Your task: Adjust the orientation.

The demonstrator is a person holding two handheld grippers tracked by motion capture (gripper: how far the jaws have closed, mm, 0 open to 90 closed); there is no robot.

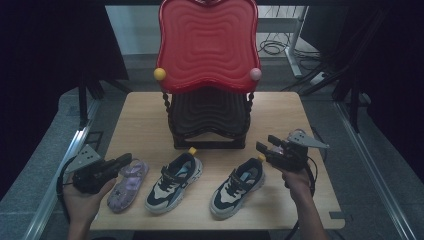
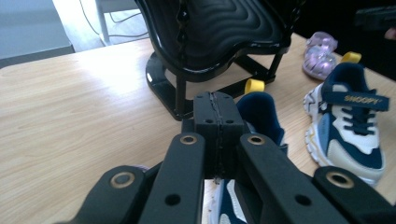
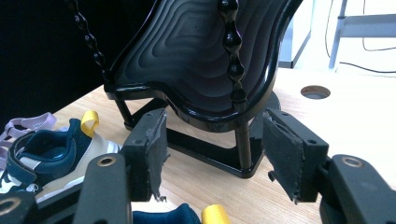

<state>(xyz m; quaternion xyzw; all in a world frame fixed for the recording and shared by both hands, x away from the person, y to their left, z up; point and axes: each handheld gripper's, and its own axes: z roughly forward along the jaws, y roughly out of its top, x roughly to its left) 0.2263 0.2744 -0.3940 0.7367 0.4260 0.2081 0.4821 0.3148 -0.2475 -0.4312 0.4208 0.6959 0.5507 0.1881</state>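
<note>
Three children's shoes lie in a row near the table's front edge: a purple sandal (image 1: 127, 185), a navy-and-white sneaker (image 1: 175, 182) and a matching sneaker (image 1: 239, 187). My left gripper (image 1: 127, 160) hovers at the sandal's heel end. In the left gripper view its jaws (image 2: 217, 121) are shut pad to pad with nothing seen between them, above a navy sneaker heel (image 2: 261, 116). My right gripper (image 1: 267, 145) is just past the right sneaker's heel. It stands open (image 3: 217, 151) and empty, facing the black lower tray (image 3: 196, 60).
A two-tier stand sits at the table's back centre, with a red wavy tray (image 1: 207, 42) on top and a black tray (image 1: 210, 112) beneath. The wooden table (image 1: 140, 115) has bare room on both sides of the stand. Cables lie on the floor behind.
</note>
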